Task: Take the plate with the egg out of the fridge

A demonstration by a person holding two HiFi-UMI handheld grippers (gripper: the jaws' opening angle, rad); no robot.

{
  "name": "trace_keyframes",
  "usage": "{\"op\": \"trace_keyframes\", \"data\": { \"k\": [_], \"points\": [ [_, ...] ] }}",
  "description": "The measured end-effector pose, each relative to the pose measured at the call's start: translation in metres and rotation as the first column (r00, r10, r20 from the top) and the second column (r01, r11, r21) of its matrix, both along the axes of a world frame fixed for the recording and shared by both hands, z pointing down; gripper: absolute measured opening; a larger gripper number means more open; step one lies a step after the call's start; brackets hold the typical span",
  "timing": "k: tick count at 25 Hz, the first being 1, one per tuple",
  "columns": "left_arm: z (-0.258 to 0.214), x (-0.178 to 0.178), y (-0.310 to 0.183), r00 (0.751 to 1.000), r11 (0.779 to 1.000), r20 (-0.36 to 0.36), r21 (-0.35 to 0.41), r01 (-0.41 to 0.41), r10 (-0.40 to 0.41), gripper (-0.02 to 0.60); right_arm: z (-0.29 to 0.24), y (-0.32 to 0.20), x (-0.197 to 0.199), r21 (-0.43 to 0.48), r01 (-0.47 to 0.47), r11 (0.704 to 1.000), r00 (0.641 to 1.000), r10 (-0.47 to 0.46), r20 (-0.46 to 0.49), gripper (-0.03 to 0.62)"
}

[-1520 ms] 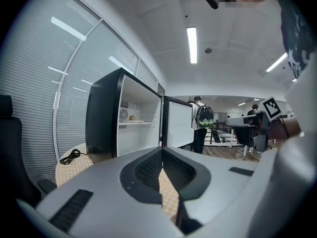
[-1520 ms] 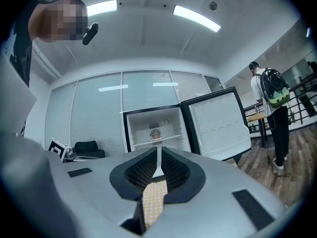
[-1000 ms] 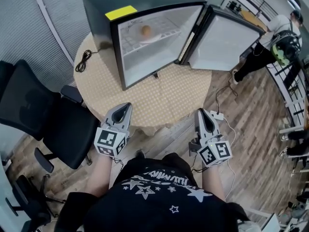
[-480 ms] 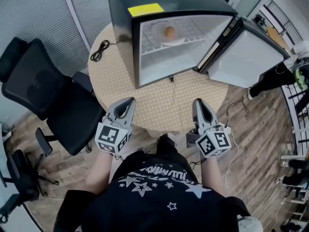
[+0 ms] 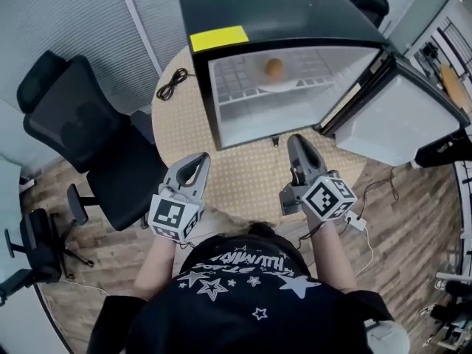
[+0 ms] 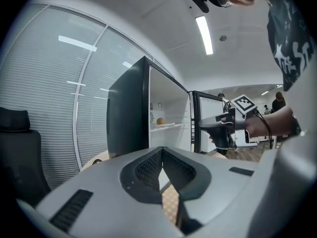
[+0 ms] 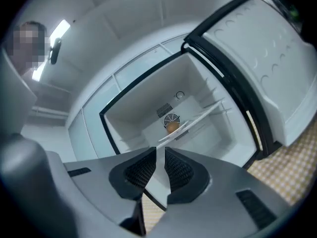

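Left gripper (image 5: pixel 197 159) and right gripper (image 5: pixel 296 141) (2, both closed, empty) above woven table (image 5: pixel 243 169), wood floor (image 5: pixel 413 231) around.

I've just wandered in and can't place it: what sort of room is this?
Most likely an office or lab space, not a kitchen: the mini fridge sits on a round table, a black office chair stands beside it, and partition walls with blinds run behind.

Left gripper (image 5: pixel 198 159), right gripper (image 5: pixel 296 141) — jaws closed.
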State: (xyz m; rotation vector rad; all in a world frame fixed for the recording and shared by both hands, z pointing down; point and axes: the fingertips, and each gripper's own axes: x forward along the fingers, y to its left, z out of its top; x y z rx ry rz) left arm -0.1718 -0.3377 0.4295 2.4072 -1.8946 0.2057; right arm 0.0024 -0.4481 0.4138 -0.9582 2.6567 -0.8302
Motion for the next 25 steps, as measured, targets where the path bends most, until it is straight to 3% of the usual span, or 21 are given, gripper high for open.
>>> {"op": "trace_keyframes", "data": {
  "k": [3,5,7,12,20,25],
  "points": [
    [-0.001,0.005,-0.009,1.000,1.000,-0.006,-0.008,0.024,-0.025,0.007,-0.011,-0.023,-0.009,-0.098,0.061,0.993,0.984,-0.043,0.173,0.055],
    [-0.002,0.007,-0.015,0.999,0.999,-0.023,-0.013,0.043,-0.043,0.008,-0.023,-0.036,-0.017,-0.132,0.118,0.984,0.959,-0.079,0.272,0.123],
    [-0.003,0.010,-0.021,0.998,0.998,-0.024,-0.016,0.063,-0.064,0.008,-0.030,-0.048,-0.020,-0.162,0.164,0.973,0.934,-0.100,0.343,0.147],
    [-0.010,0.016,-0.034,0.995,0.995,-0.003,-0.012,0.096,-0.096,0.006,-0.035,-0.078,-0.023,-0.308,0.234,0.922,0.848,-0.038,0.529,0.184],
    [-0.012,0.024,-0.048,0.991,0.990,-0.001,-0.019,0.137,-0.137,0.008,-0.027,-0.109,-0.038,-0.452,0.330,0.829,0.763,0.048,0.645,0.207],
    [-0.008,0.025,-0.050,0.987,0.987,0.003,-0.034,0.159,-0.159,0.008,-0.016,-0.118,-0.048,-0.494,0.362,0.791,0.751,0.066,0.656,0.207]
  ]
}}
